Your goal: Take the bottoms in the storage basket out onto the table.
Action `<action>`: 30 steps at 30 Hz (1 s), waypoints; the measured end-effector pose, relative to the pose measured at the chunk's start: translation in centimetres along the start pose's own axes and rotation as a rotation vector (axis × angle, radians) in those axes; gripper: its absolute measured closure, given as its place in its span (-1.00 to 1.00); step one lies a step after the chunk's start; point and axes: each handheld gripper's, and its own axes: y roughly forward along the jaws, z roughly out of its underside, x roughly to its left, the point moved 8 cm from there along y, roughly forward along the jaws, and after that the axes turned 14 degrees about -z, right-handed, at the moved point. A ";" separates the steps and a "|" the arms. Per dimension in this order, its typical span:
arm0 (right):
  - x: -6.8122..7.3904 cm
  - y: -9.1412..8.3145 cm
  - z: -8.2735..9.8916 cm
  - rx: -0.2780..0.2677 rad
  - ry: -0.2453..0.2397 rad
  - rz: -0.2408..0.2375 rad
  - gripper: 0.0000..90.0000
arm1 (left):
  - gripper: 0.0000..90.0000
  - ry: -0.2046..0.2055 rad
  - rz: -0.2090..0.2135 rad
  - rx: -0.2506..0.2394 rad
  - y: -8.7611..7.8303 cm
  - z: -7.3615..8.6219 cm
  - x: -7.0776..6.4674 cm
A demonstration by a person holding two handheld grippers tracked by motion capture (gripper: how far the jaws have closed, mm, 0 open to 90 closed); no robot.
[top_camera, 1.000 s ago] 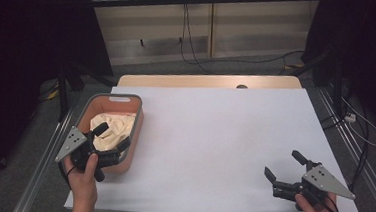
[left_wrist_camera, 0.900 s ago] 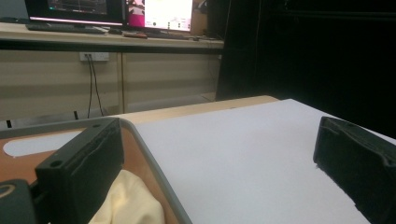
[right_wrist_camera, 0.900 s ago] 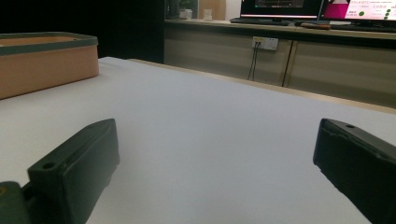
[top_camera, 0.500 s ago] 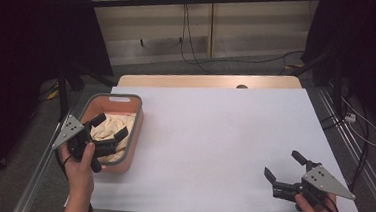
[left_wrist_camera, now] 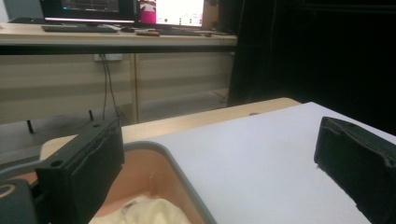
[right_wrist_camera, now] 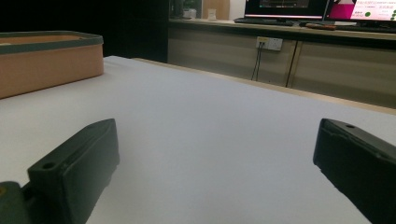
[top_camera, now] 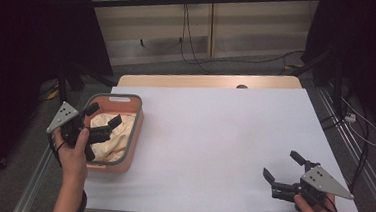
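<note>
A salmon basket with a grey rim [top_camera: 114,97] stands at the table's left edge, with a cream cloth [top_camera: 118,140] bundled inside. My left gripper [top_camera: 104,115] hovers open over the cloth, nothing between its jaws. In the left gripper view the gripper [left_wrist_camera: 219,158] looks across the basket's rim [left_wrist_camera: 180,170] and the cloth [left_wrist_camera: 147,212] below. My right gripper [top_camera: 281,165] rests open near the front right corner of the table. In the right gripper view the gripper [right_wrist_camera: 215,163] is empty and faces the basket [right_wrist_camera: 46,60] far off.
A white sheet covers the table [top_camera: 224,138], with a strip of bare wood [top_camera: 208,81] along its far edge. Cables [top_camera: 195,41] trail on the floor behind. A desk with monitors [left_wrist_camera: 173,11] stands beyond the table.
My left gripper has lifted and moved from the basket's near end toward its middle, still open. The right gripper has stayed put.
</note>
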 end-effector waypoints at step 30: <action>0.1 0.0 0.0 0.002 -0.013 -0.002 -1.00 | -0.94 0.031 -0.105 0.257 5.9 5.5 4.4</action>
